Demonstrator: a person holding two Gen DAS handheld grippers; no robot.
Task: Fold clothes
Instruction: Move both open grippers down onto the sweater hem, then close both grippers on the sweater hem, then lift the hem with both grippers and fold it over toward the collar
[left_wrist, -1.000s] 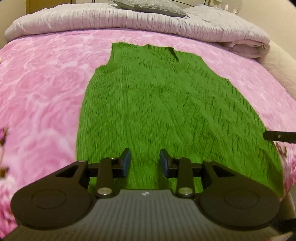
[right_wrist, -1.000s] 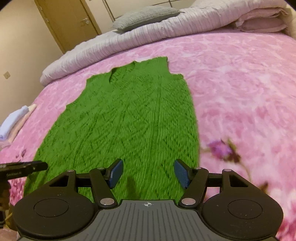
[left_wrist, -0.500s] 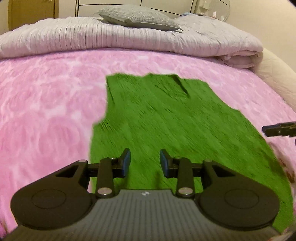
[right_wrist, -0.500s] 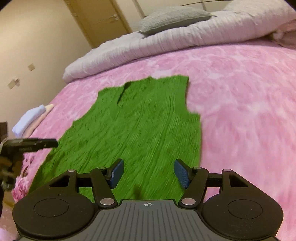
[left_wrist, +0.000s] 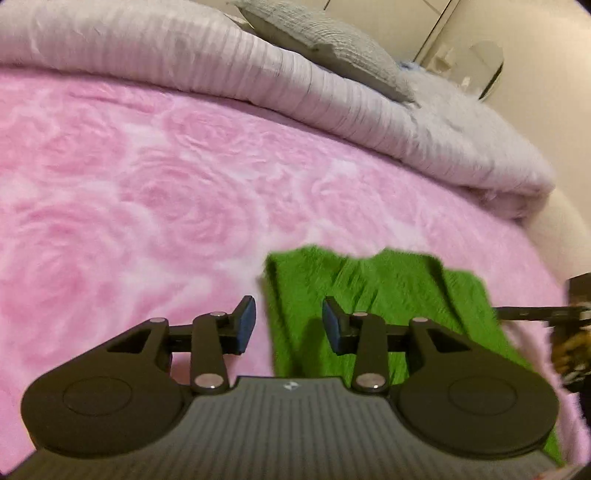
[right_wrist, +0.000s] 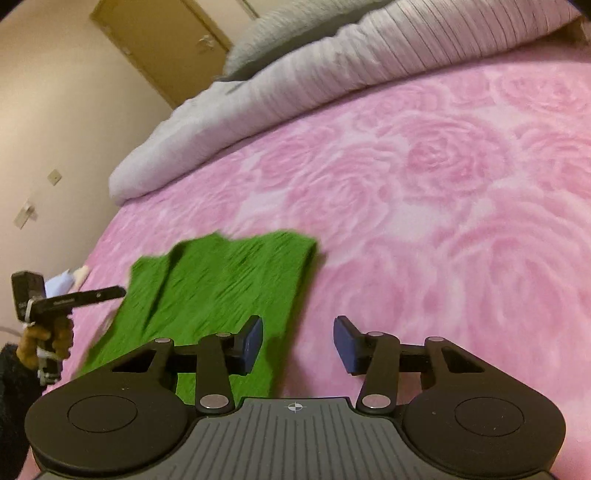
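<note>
Left wrist view: green knitted vest flat on my pink rose-print bedspread. My left gripper hovers over its left shoulder edge, jaws apart, empty; my right gripper likewise opposite. Grey quilt beyond.

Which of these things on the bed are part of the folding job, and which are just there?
Part of the job:
green knitted vest
left gripper, open
right gripper, open

Just there:
pink rose blanket
folded grey duvet
grey pillow
wooden door
</note>
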